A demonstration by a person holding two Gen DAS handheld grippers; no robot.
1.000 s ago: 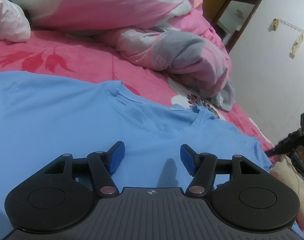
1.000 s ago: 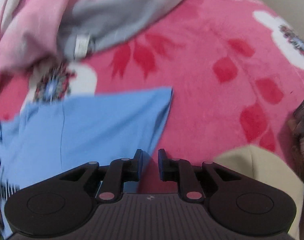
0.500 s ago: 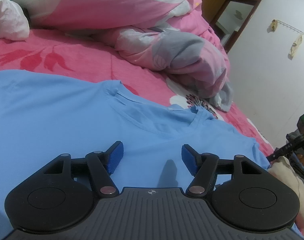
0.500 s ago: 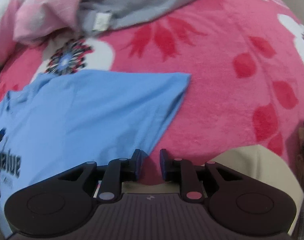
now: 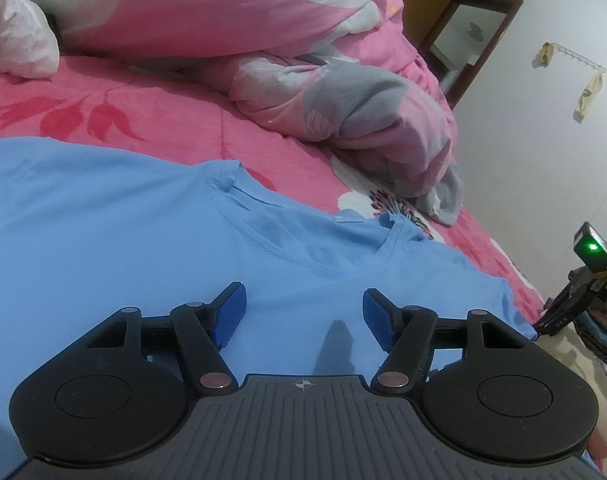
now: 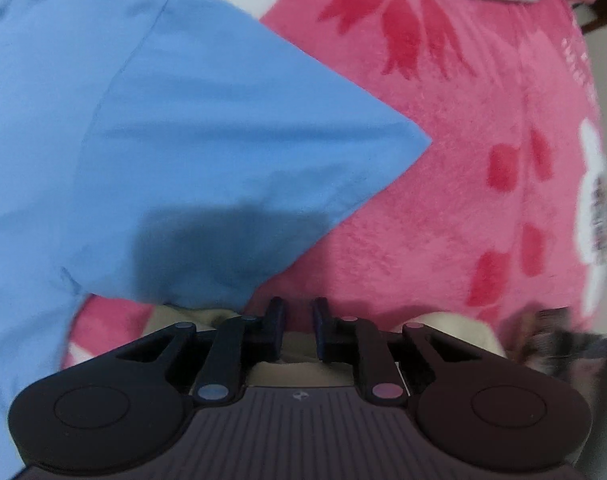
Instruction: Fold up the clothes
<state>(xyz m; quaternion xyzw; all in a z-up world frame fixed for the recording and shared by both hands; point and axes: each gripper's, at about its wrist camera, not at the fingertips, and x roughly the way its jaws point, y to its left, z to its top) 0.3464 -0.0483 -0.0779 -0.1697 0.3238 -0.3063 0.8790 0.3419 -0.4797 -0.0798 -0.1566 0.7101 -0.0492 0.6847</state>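
Shirt: light-blue T-shirt (image 5: 143, 240) lies flat, unfolded, on the pink bedspread (image 5: 163, 128).
Left gripper (image 5: 303, 316): jaws apart, empty.
Right gripper (image 6: 297, 320): narrow gap, just closing, empty, near the sleeve (image 6: 263, 140).
Progress: every fold remains.

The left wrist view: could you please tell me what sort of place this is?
Most likely a bedroom. A light blue T-shirt lies spread on a bed with a pink floral blanket, a bunched-up pink and grey duvet behind it, and a wooden cabinet against the white wall.

Wall: you face plain white wall (image 5: 543, 152), hook rail (image 5: 575, 56) mounted high.
Furniture: wooden cabinet (image 5: 459, 28) stands in your corner.
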